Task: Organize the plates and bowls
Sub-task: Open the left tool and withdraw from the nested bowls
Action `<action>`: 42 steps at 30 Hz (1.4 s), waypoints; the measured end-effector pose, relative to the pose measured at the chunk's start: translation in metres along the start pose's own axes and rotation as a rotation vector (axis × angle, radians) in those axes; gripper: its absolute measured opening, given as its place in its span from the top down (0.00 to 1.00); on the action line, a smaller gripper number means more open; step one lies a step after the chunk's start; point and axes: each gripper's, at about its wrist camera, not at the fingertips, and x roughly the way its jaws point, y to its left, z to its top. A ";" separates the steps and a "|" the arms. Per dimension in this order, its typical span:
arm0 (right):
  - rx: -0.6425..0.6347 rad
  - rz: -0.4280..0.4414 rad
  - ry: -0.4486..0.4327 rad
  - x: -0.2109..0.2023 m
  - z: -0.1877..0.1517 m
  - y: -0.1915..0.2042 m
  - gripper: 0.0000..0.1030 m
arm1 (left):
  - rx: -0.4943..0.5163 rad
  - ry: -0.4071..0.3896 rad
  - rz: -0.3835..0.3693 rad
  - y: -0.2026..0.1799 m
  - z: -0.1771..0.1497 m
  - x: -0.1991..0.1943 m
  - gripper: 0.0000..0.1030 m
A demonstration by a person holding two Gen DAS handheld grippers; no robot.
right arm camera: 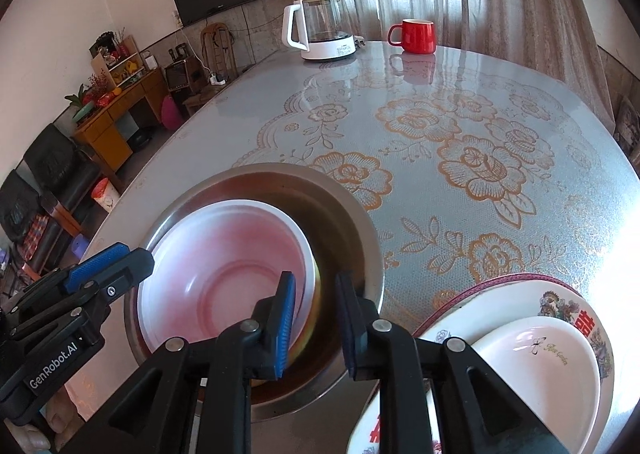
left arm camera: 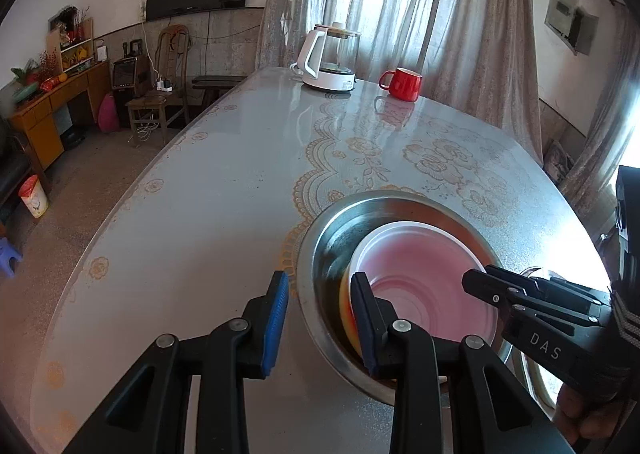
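Note:
A steel basin (left arm camera: 320, 250) (right arm camera: 352, 221) sits on the table near me. Inside it a pink-white bowl (left arm camera: 424, 274) (right arm camera: 224, 266) is nested in an orange-rimmed bowl (left arm camera: 345, 310) (right arm camera: 316, 294). My left gripper (left arm camera: 320, 326) is open, its jaws astride the basin's left rim. My right gripper (right arm camera: 316, 318) is open, its jaws astride the right walls of the nested bowls, inside the basin; it shows at the right in the left wrist view (left arm camera: 480, 286). A patterned plate (right arm camera: 560, 302) holding a small white plate (right arm camera: 536, 366) lies at the right.
A glass kettle (left arm camera: 330, 57) (right arm camera: 320, 31) and a red mug (left arm camera: 402, 83) (right arm camera: 414, 35) stand at the table's far end. The floral tablecloth (right arm camera: 460, 133) covers the table. The left table edge (left arm camera: 132, 193) drops to the floor, with chairs and a desk beyond.

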 end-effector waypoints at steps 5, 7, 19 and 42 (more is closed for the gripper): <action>-0.068 -0.022 0.033 0.008 0.003 0.010 0.81 | -0.004 0.013 0.014 0.006 -0.011 0.001 0.70; -0.080 -0.031 0.049 0.012 0.002 0.012 0.88 | -0.025 0.014 -0.007 0.010 -0.014 0.002 0.69; -0.068 -0.078 0.035 0.018 0.009 0.012 0.92 | -0.021 0.029 -0.013 0.004 -0.016 0.004 0.69; -0.041 -0.004 0.019 0.003 -0.004 0.012 0.79 | 0.004 0.018 -0.018 -0.002 -0.028 -0.007 0.69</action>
